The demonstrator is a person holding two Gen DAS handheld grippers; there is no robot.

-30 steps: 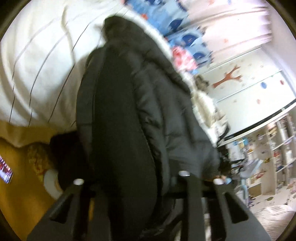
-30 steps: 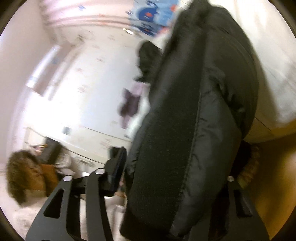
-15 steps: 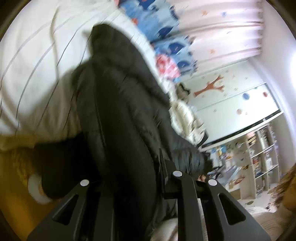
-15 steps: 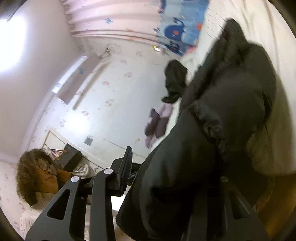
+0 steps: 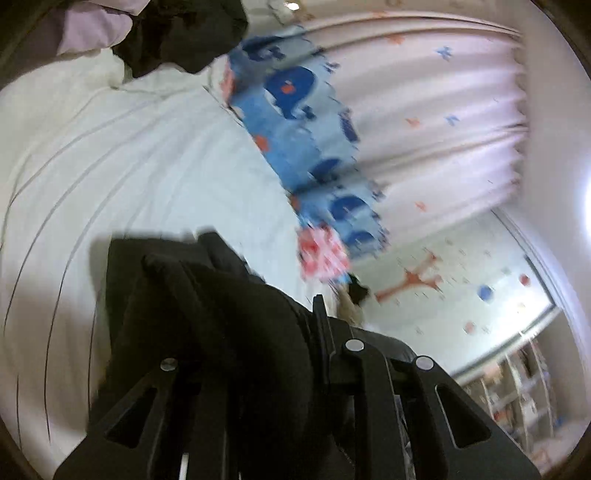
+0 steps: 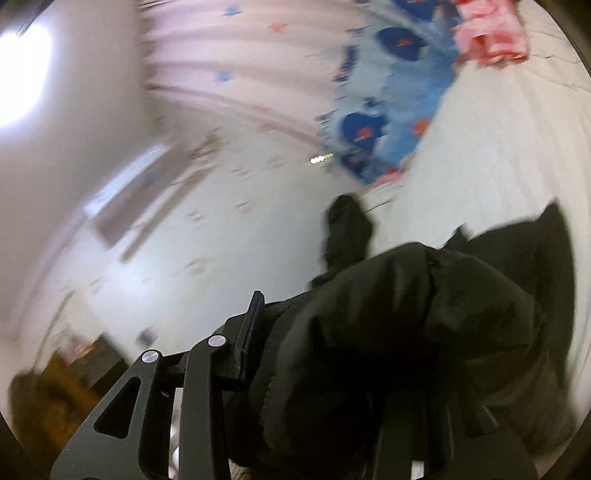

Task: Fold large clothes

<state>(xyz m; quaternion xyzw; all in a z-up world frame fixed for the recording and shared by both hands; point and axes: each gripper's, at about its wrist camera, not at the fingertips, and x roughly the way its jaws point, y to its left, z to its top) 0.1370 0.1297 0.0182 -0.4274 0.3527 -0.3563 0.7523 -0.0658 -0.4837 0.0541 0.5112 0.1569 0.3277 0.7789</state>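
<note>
Black padded jacket (image 5: 207, 332) bunched between the fingers of the left gripper (image 5: 255, 354), lying over the white striped bedcover (image 5: 129, 166) at the near edge of the bed. Same jacket (image 6: 406, 332) heaped in the right wrist view, filling the span of the right gripper (image 6: 351, 369). Left gripper clamped on a thick fold of the jacket, one finger (image 5: 325, 332) pressed against the fabric, the other buried under it. Right gripper holding the jacket too, with only one finger (image 6: 251, 332) showing beside the cloth and the opposite one hidden beneath the bulk. Gap of both tools fairly wide, stuffed with padding.

Farther out on the bedcover: a blue blanket (image 5: 306, 140) printed with dark blue whales and red spots, running along the far side of the bed, and a pink-red cloth (image 5: 323, 254) at its end. Another dark garment (image 5: 184, 33) up at the head of the bed, touching a lilac piece (image 5: 92, 26). A separate black item (image 6: 347, 232) at the bed edge in the right wrist view.

Behind: pale pink curtain (image 5: 443, 110) with small stars, and a white wall (image 5: 461, 295) with an orange tree sticker and coloured dots. No readable brand, label or lettering anywhere; much blurred.
</note>
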